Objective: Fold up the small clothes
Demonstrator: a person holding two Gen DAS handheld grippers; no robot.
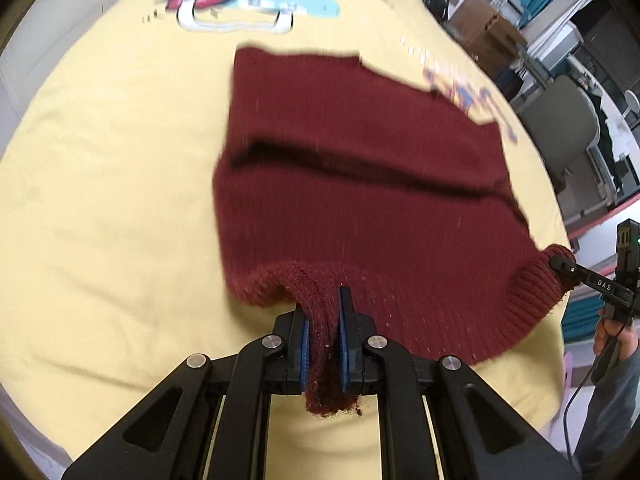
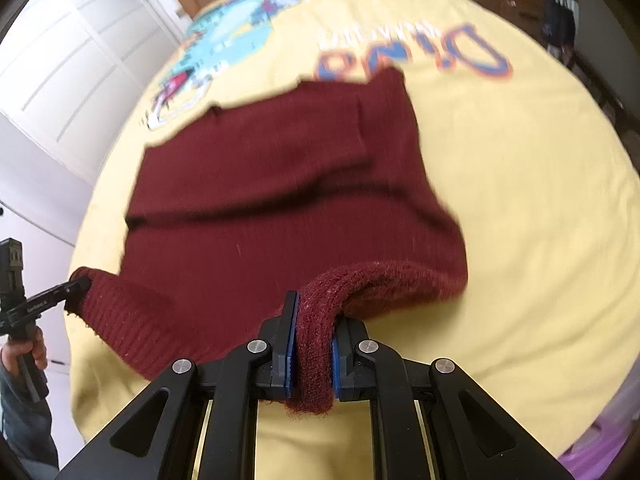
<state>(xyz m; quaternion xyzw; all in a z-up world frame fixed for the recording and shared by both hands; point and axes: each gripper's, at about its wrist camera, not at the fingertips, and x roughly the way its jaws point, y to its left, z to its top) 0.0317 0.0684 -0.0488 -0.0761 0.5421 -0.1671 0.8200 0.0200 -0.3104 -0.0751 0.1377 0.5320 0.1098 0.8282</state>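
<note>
Evidently each gripper pinches one end of the ribbed hem of the maroon sweater [image 1: 360,184], likely to lift that edge over the body as a fold; left gripper [image 1: 323,336] and right gripper [image 2: 312,344] both have jaws closed on knit; one sweater, two grippers, lying on one yellow printed sheet [image 1: 112,168].

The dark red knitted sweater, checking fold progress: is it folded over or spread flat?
Partly folded: the dark red knitted sweater shows a crease across it, ribbed hem pinched by both the left gripper and right gripper.
</note>
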